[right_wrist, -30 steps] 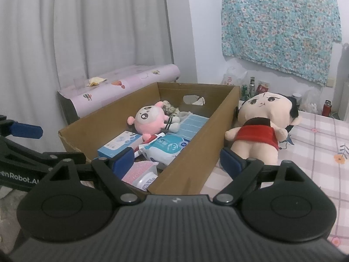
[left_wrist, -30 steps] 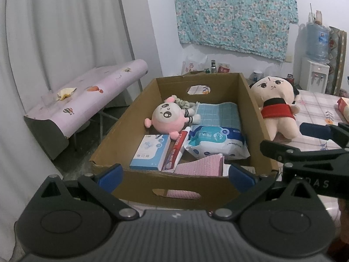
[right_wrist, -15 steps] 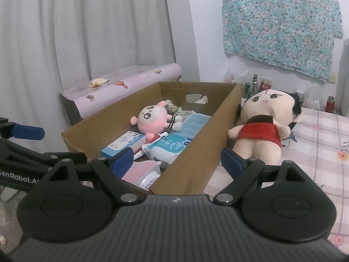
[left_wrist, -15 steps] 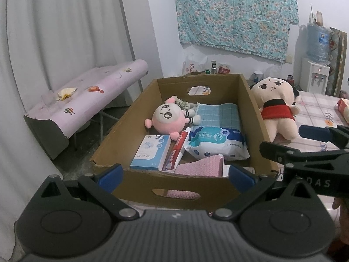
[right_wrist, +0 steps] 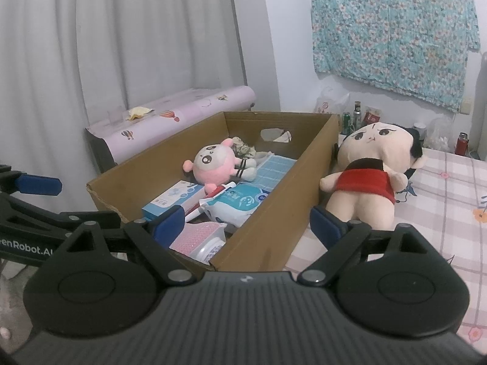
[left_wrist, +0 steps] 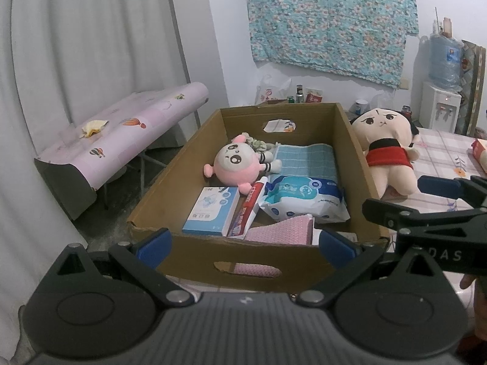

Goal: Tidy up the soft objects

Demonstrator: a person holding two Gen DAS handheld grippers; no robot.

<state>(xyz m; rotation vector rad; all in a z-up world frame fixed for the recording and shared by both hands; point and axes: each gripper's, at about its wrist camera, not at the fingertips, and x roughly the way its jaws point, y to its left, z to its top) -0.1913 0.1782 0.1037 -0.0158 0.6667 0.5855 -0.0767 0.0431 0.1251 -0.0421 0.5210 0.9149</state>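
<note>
Framing the bottom of each wrist view, a ribbed black housing carries two round pivot discs and angular arms tipped with blue pads. The left gripper (left_wrist: 245, 241) has its jaws wide apart with nothing between them, just before the near wall of the cardboard box (left_wrist: 194, 260); the right gripper (right_wrist: 248, 223) is likewise spread and empty, straddling the box's near right corner. The box is a long, open-topped brown carton with torn, ragged edges and an oval hand-hole in each end wall, and it stands on a table (right_wrist: 450, 188) covered in a pink checked cloth with small flowers. Inside, nearest, lies a pink knobbly-textured cloth (left_wrist: 280, 231), then a flat blue-and-white carton (left_wrist: 211, 211), a red-and-white tube (left_wrist: 251, 205) and a glossy, crinkled packet of wipes (left_wrist: 301, 196). Behind these sit a round pink plush toy (left_wrist: 236, 165) with a pale face and a quilted blue checked pad (left_wrist: 307, 159). Outside the box, touching its right wall, a larger plush doll (right_wrist: 369, 167) with black hair and a red garment lies on the cloth. Farther off are a rounded lilac bench (left_wrist: 121, 133) printed with balloons, pleated white curtains (right_wrist: 121, 45), and a teal floral fabric (left_wrist: 330, 21) hung on the wall.
</note>
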